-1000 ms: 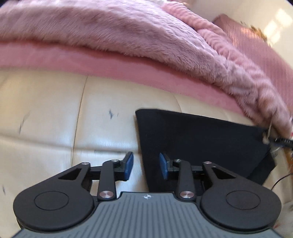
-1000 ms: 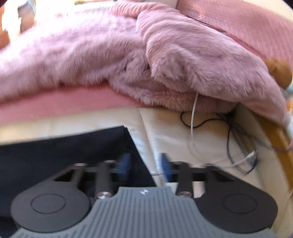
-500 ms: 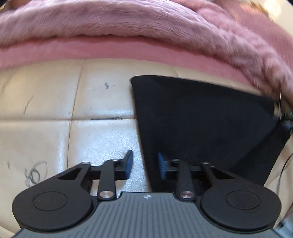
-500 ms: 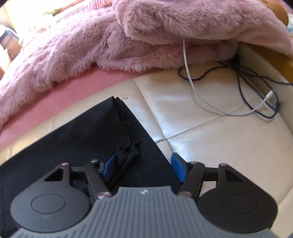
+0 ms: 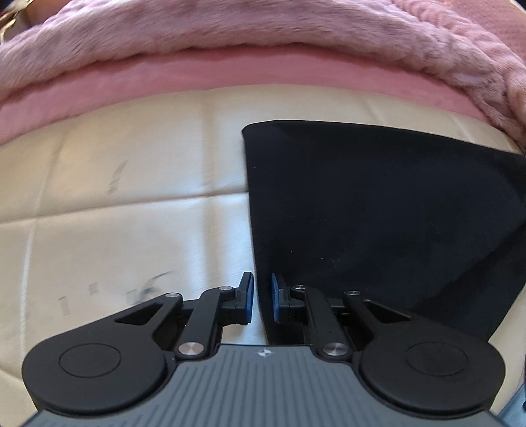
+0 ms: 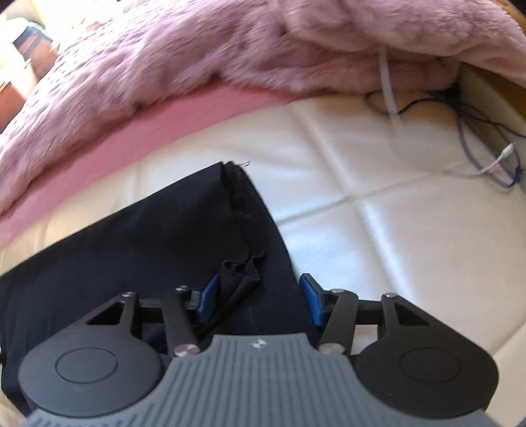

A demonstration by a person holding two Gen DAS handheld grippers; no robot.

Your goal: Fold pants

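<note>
I see black pants (image 5: 378, 210) flat on cream cushion (image 5: 115, 203), below pink blanket (image 5: 246, 29). Left claw (image 5: 262, 300) narrowed around left edge of pants, small gap between pads; grip on cloth I cannot tell. Right claw (image 6: 259, 297) wide open over bunched right corner of pants (image 6: 164, 249), holding nothing. Cables (image 6: 476, 138) lie on cushion (image 6: 378, 197) further right.

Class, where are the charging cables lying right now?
In the right wrist view, the cables lie upper right on the cream cushion, beside the fluffy pink blanket.
</note>
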